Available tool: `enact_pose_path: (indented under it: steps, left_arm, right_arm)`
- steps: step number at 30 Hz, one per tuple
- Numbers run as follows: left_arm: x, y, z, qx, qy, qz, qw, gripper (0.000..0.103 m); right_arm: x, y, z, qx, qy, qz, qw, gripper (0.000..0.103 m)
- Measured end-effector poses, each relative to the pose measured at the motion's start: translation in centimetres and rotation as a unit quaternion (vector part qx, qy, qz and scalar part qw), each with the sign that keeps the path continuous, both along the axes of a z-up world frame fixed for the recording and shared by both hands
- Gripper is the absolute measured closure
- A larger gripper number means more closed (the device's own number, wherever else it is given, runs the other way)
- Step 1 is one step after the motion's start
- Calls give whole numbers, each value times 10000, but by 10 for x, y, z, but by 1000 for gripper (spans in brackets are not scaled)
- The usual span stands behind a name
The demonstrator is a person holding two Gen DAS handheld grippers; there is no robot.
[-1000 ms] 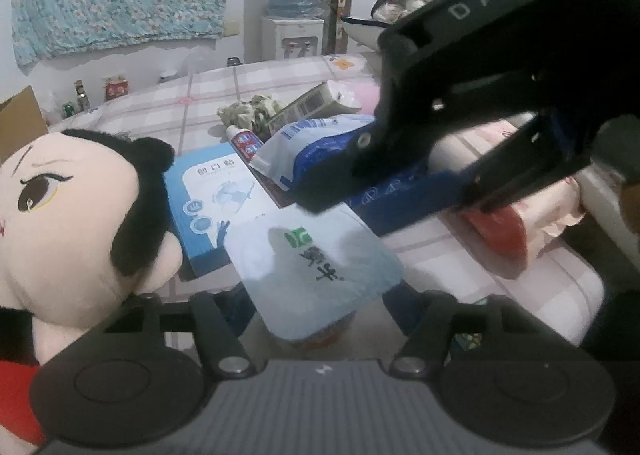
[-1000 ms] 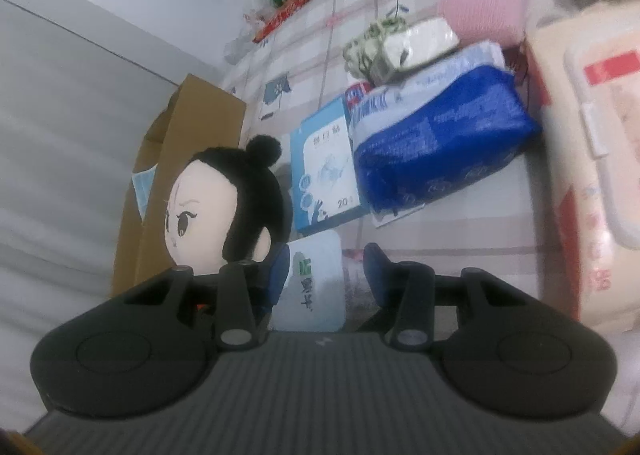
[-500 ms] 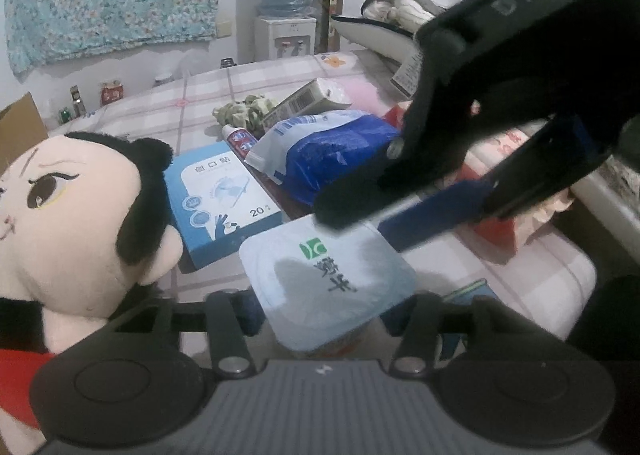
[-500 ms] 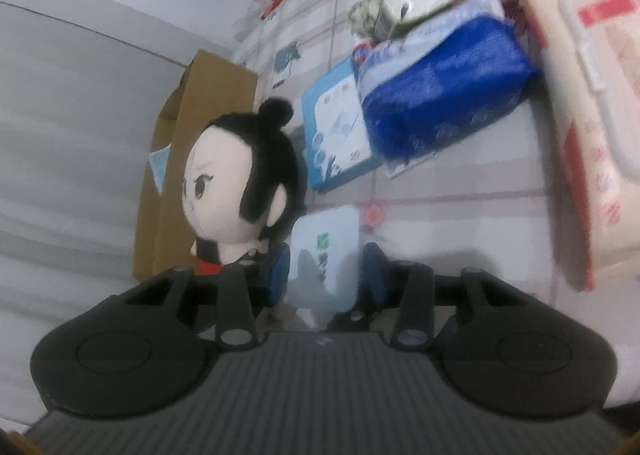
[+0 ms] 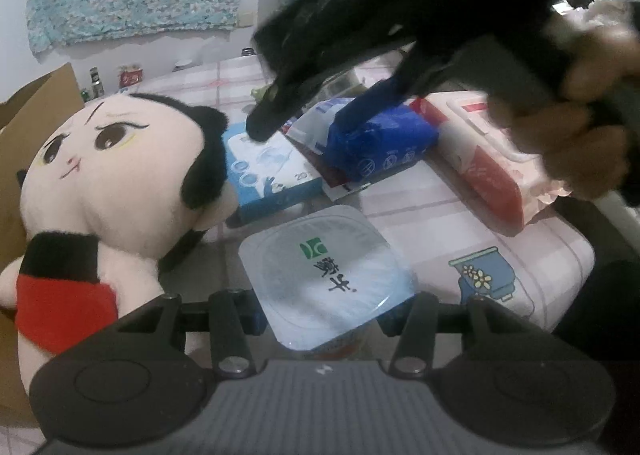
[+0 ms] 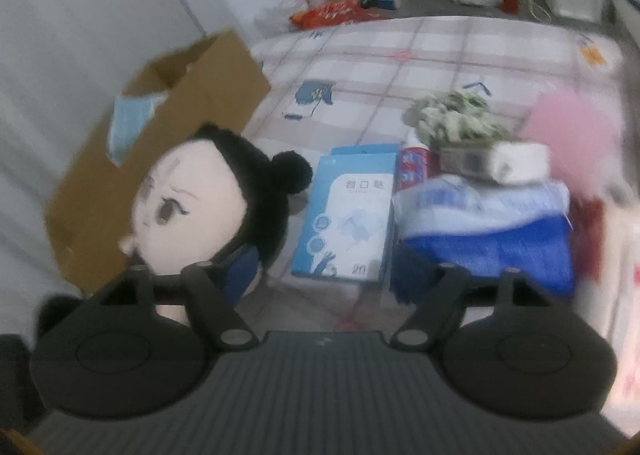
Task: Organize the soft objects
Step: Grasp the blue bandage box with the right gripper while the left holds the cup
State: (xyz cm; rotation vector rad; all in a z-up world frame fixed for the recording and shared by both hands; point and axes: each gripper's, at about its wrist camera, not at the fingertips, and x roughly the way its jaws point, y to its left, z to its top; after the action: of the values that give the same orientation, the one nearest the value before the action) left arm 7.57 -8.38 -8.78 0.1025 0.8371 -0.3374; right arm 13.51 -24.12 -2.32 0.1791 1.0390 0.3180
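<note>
A yogurt cup (image 5: pixel 324 275) with a pale blue foil lid sits between the blue pads of my left gripper (image 5: pixel 322 321), which is shut on it. To its left lies a plush doll (image 5: pixel 120 175) with black hair and a red top. My right gripper (image 6: pixel 324 279) has its jaws opening wide with nothing between them; the doll's head (image 6: pixel 192 215) is by its left finger. In the left wrist view the right gripper (image 5: pixel 316 115) hovers blurred above a blue tissue pack (image 5: pixel 380 143), held by a person's hand (image 5: pixel 580 127).
On the checked tablecloth (image 6: pixel 400 55) lie a light blue flat box (image 6: pixel 348 223), the blue tissue pack (image 6: pixel 492 239), a pink wet-wipes pack (image 5: pixel 492 159), a pink cloth (image 6: pixel 568 127) and a flowered bundle (image 6: pixel 456 119). An open cardboard box (image 6: pixel 168 127) stands at the table's left.
The right gripper let go of the yogurt cup, opened wide and swung up and away. The cup stays in the left gripper, which drew back a little.
</note>
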Motion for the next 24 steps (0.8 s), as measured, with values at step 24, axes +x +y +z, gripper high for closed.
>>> enact_pose_path:
  steps: [24]
  left_arm:
    - [-3,12,-2,-135,49,42,9999,52]
  right_arm:
    - [36,52,-39,-1286,209,1014,9863,40]
